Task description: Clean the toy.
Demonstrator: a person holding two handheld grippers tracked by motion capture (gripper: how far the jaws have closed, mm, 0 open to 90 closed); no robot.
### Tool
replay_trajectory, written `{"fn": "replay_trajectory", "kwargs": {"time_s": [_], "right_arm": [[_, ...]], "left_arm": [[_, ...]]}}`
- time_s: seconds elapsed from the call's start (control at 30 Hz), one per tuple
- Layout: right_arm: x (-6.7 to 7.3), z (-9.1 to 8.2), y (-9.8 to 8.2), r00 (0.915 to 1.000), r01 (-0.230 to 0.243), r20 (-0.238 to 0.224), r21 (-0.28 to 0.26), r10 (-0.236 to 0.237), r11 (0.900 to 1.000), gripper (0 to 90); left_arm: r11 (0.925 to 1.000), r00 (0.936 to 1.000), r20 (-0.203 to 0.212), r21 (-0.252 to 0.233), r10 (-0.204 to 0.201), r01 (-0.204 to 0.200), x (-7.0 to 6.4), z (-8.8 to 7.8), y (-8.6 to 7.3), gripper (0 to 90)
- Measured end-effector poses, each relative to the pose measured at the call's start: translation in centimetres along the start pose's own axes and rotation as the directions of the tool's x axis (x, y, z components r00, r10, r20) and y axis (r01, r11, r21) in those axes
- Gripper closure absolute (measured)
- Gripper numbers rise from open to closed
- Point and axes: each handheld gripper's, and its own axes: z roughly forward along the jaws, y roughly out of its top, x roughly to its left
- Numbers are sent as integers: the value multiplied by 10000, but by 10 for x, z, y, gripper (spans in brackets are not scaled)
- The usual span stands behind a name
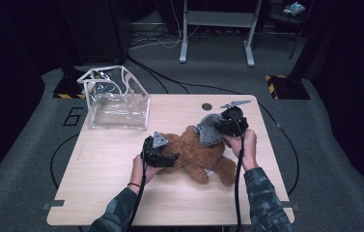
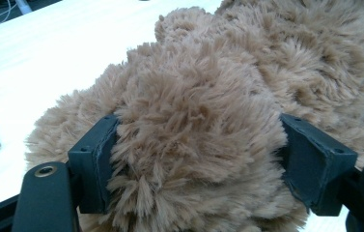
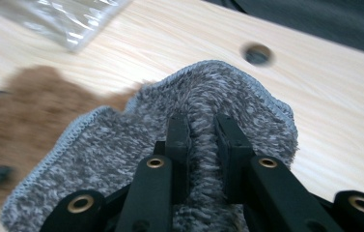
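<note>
One brown plush bear lies near the middle of the wooden table, sprawled with its limbs spread toward four and five o'clock. There are two grippers at work on it. The left gripper sits at the bear's nine o'clock side, and in the left gripper view its two black jaws are clamped on a thick bulge of the bear's fur, the pile squeezed between the pads. The right gripper is at the bear's one o'clock, held above it; its jaws are pinched nearly together on a fold of one grey knitted cloth, which drapes from the grip over the bear's upper part. One clear plastic bag with white edging stands upright at the table's ten o'clock corner, well apart from the bear. One round hole shows in the tabletop near twelve o'clock, just beyond the right gripper.
</note>
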Motion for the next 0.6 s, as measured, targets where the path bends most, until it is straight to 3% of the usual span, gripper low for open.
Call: {"fn": "replay_trajectory", "kwargs": {"time_s": [0.13,0.17,0.33,0.47,0.6], "right_arm": [[34,12,15,9953,514,-815,-130,-523,9986,777],[41,16,16,9945,498,-922,-47,-500,9987,777],[74,46,18,9802,1507,-1390,594,-1413,9868,772],[79,63,8,9776,1892,-1167,1239,-1750,9741,773],[65,61,4,9846,1569,-973,1278,-1450,9793,774]], "left_arm": [[10000,10000,25,31,-4,4,0,0,0,231],[10000,10000,34,49,16,-16,0,0,0,231],[10000,10000,-48,-7,21,-21,0,0,0,231],[10000,10000,-8,-35,12,-13,0,0,0,231],[10000,10000,-7,-35,34,-34,-1,1,1,232]]}}
